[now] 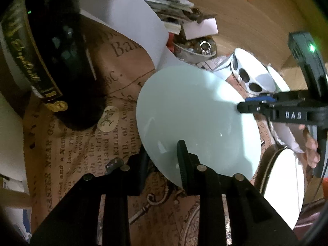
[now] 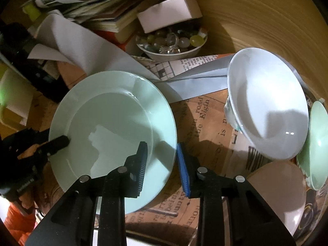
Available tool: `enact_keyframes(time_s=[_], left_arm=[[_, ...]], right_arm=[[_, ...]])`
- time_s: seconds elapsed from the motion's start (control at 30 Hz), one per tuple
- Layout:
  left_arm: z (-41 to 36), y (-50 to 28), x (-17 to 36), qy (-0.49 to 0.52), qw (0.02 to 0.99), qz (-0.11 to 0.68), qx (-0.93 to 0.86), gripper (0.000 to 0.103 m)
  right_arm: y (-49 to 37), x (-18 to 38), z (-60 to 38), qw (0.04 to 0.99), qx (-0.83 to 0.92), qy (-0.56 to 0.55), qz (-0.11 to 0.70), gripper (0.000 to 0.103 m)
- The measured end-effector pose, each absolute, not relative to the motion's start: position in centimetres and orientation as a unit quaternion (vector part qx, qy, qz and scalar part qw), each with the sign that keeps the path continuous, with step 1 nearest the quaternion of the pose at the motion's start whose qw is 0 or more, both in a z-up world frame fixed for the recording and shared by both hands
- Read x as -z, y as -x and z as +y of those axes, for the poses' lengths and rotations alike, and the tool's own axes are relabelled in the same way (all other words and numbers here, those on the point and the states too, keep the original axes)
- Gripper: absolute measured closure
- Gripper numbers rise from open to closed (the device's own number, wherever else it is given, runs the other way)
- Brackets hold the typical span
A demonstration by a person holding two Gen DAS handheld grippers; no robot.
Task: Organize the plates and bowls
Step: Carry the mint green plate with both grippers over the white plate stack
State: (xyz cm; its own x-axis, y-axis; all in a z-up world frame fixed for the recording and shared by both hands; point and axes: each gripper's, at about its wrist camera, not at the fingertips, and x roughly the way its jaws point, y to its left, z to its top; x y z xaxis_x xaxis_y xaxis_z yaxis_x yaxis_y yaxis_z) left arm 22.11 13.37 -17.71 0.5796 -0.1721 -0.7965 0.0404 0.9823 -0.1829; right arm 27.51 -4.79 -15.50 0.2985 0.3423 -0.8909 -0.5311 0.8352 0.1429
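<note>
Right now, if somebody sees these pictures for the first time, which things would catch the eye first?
The pale green plate in the centre stands out first, with the left gripper and the right gripper each straddling its rim from opposite sides. To its right, a white bowl sits tilted among other dishes. Behind, a small bowl of beads sits by stacked books.

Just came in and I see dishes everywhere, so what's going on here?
A person is sorting dishes with two handheld tongs. Both sets straddle the rim of the pale green plate from opposite sides: the left tongs on one edge, the right tongs on the other, open with one finger over the plate and the blue-padded one outside it. To the right sit a white bowl, a pink bowl and a green bowl, all on the newsprint-patterned cloth.
</note>
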Motion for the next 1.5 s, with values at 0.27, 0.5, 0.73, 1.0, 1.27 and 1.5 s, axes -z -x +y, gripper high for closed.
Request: enact_keyframes(time_s=[0.27, 0.5, 0.73, 1.0, 1.27, 1.5], left_arm=[[13.8, -20.1, 15.8, 0.076, 0.901, 0.424, 0.054, 0.076], [13.5, -18.3, 14.5, 0.067, 0.912, 0.402, 0.050, 0.076], [12.9, -16.7, 13.3, 0.065, 0.918, 0.387, 0.052, 0.076], [11.9, -14.6, 12.2, 0.059, 0.924, 0.373, 0.055, 0.076], [10.3, -12.4, 11.6, 0.054, 0.928, 0.364, 0.060, 0.075], [8.9, -10.4, 11.5, 0.053, 0.930, 0.359, 0.064, 0.075]], right_arm=[[-25.4, 15.0, -8.7, 0.808, -0.298, 0.048, 0.506, 0.077], [-23.7, 13.4, -10.6, 0.822, -0.308, 0.034, 0.477, 0.077], [-22.8, 11.4, -11.9, 0.832, -0.315, 0.020, 0.455, 0.077], [-20.6, 11.0, -13.0, 0.848, -0.315, 0.013, 0.427, 0.077], [-17.8, 10.4, -14.7, 0.860, -0.309, 0.013, 0.407, 0.077], [-15.4, 10.4, -16.4, 0.867, -0.305, 0.011, 0.393, 0.077]])
